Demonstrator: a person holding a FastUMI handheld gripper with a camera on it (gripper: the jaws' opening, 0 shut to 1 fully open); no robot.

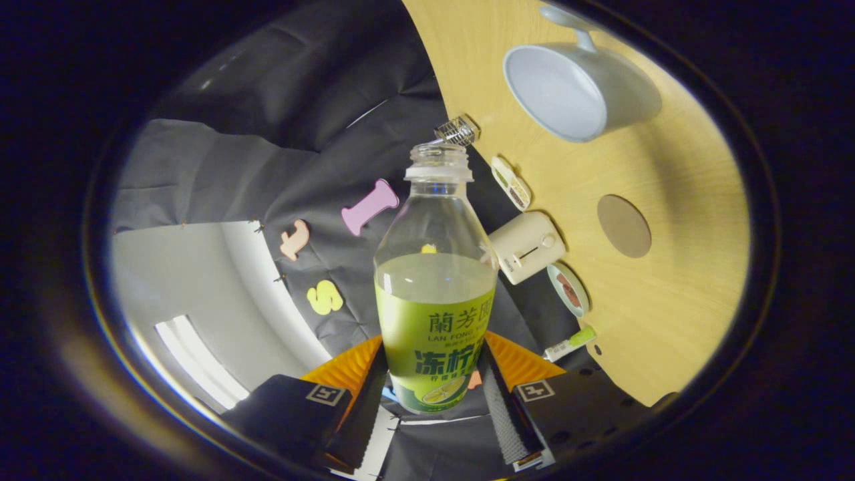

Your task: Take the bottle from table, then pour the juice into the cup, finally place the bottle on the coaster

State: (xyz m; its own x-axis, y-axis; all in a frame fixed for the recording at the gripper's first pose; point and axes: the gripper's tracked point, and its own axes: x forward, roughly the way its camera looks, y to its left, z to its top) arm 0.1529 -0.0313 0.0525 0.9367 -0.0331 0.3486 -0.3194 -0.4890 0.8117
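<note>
**Bottle gripped and rolled sideways, cup beyond its mouth**

Gripper (433, 384) has both fingers pressed on the lower labelled part of the bottle (434, 294), one on each side, so the tongs are narrow and clamped on it. Bottle is clear plastic with a green label, cap off, neck open. Pale juice (434, 277) fills it to just above the label's top edge; upper body and neck look empty.

View is rolled: the wooden table (668, 280) stands up along the right side, so the bottle is tipped on its side relative to the table, mouth pointing along the table edge. Juice surface looks roughly level across the bottle; none seen at the mouth.

White cup (578, 90) with a handle sits on the table, beyond and to the right of the bottle's mouth, well apart from it. Opening faces the camera, inside looks empty. Round brown coaster (623, 226) lies flat on the table, nearer than the cup, bare.

Along the table's far edge: small wire basket (457, 130) just by the bottle mouth, a divided dish (511, 182), a cream toaster-like box (526, 247), a small plate (568, 288), a green-capped tube (570, 344).
</note>
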